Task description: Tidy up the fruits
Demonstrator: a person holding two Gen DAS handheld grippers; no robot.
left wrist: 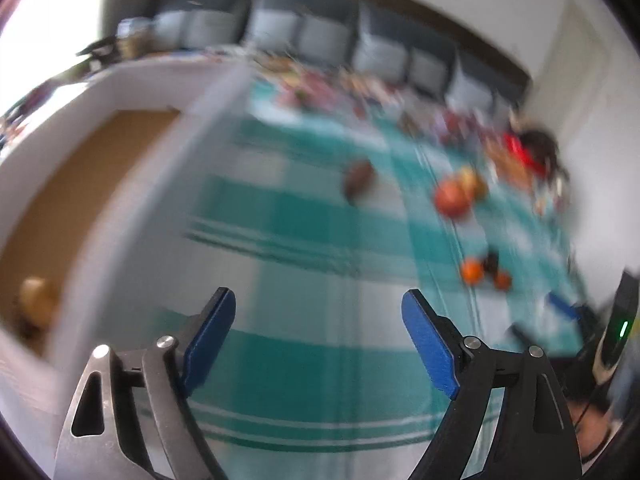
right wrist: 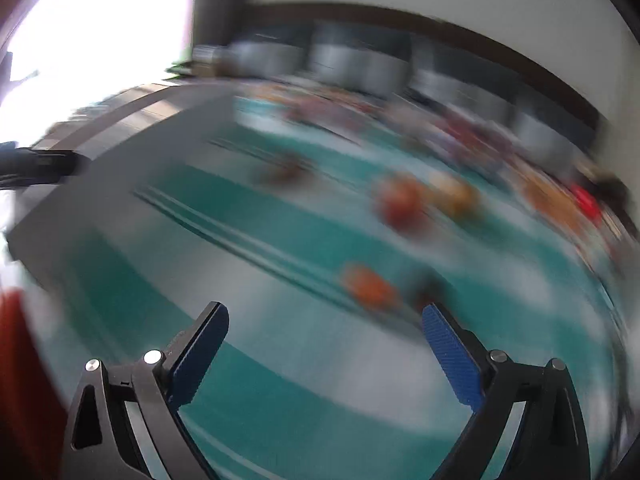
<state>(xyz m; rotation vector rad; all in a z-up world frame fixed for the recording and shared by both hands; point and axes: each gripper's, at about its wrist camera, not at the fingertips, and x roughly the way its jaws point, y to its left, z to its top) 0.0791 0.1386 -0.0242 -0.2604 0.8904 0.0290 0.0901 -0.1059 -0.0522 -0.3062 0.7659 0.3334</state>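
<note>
A teal and white striped tablecloth [left wrist: 304, 240] is filling most of both views, and both pictures are smearing badly with motion blur.

Next in size, a white box [left wrist: 132, 92] with a brown floor is sitting at the left of the left wrist view, its near wall running diagonally from upper middle down to the lower left. Inside it, in the lower left of the frame, a yellowish fruit [left wrist: 38, 300] is lying against the floor, with something dark just below it that is too blurred to tell. In the right wrist view the same box is showing only as a grey wall at the left.

A row of grey cushions [left wrist: 316, 36] is lining the top of the left wrist view, with a band of blurred colourful clutter just below it.

The loose fruits are lying on the cloth, outside the box. A reddish apple [left wrist: 452, 198] is sitting in the right half of the left wrist view, touching a yellowish fruit behind it. A brown fruit [left wrist: 358, 180] is lying alone near the middle. Lower right, two small oranges [left wrist: 471, 271] are flanking a dark item.

The left gripper [left wrist: 318, 308] is hanging over the cloth with its blue pads spread wide and nothing between them. The right gripper [right wrist: 324, 322] is likewise standing wide and empty, an orange [right wrist: 366, 284] just beyond its right finger.
</note>
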